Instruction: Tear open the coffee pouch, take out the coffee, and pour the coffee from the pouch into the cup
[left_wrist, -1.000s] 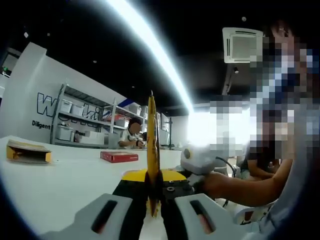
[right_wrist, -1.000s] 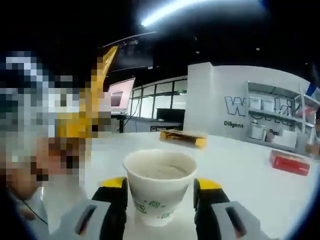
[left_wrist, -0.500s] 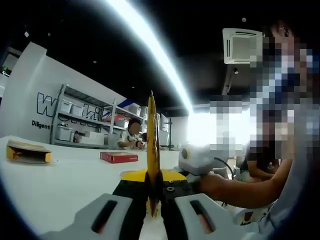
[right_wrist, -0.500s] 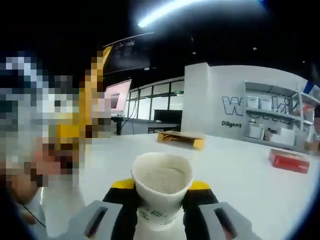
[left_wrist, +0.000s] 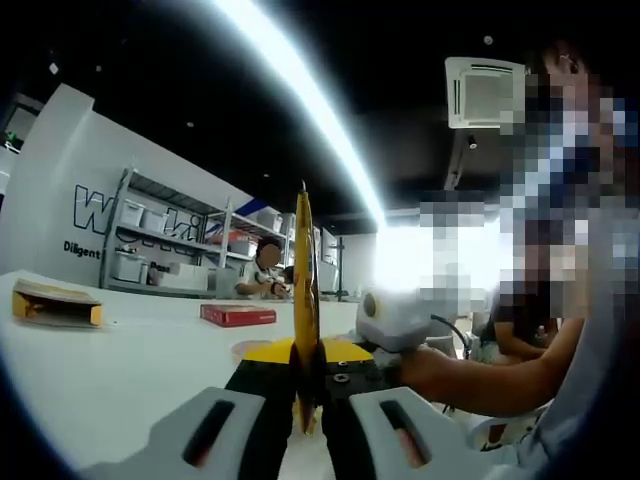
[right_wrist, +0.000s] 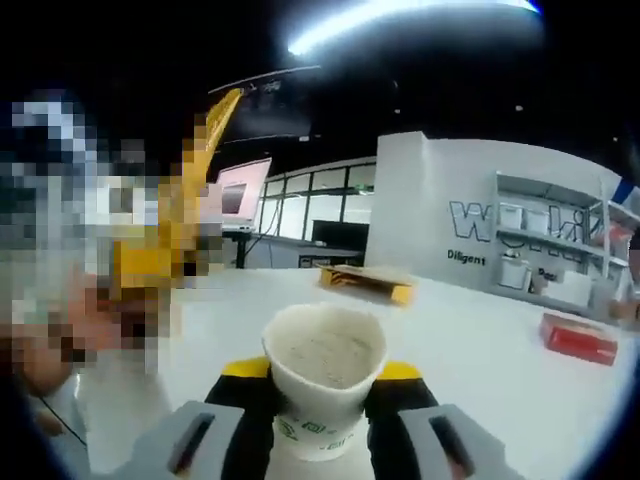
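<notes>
A yellow coffee pouch (left_wrist: 304, 290) stands upright and edge-on, with my left gripper (left_wrist: 306, 372) shut on its lower end. The same pouch (right_wrist: 203, 190) rises at the left of the right gripper view, partly behind mosaic patches. A white paper cup (right_wrist: 322, 385) with green print stands on the white table (right_wrist: 480, 370), and pale brown powder lies inside it. My right gripper (right_wrist: 323, 392) is shut on the cup's sides and the rim looks slightly squeezed. In the left gripper view the right gripper's white body (left_wrist: 400, 318) and the person's forearm (left_wrist: 480, 378) lie to the right of the pouch.
A red box (left_wrist: 238, 313) (right_wrist: 572, 337) and a flat brown and yellow carton (left_wrist: 55, 303) (right_wrist: 365, 281) lie further off on the table (left_wrist: 120, 370). Shelves with bins (left_wrist: 165, 245) line the far wall, where a person (left_wrist: 264, 270) sits.
My right gripper's jaws have closed on the cup, which stood free between them a second ago. The right view has shifted slightly since. The left gripper and pouch have not moved.
</notes>
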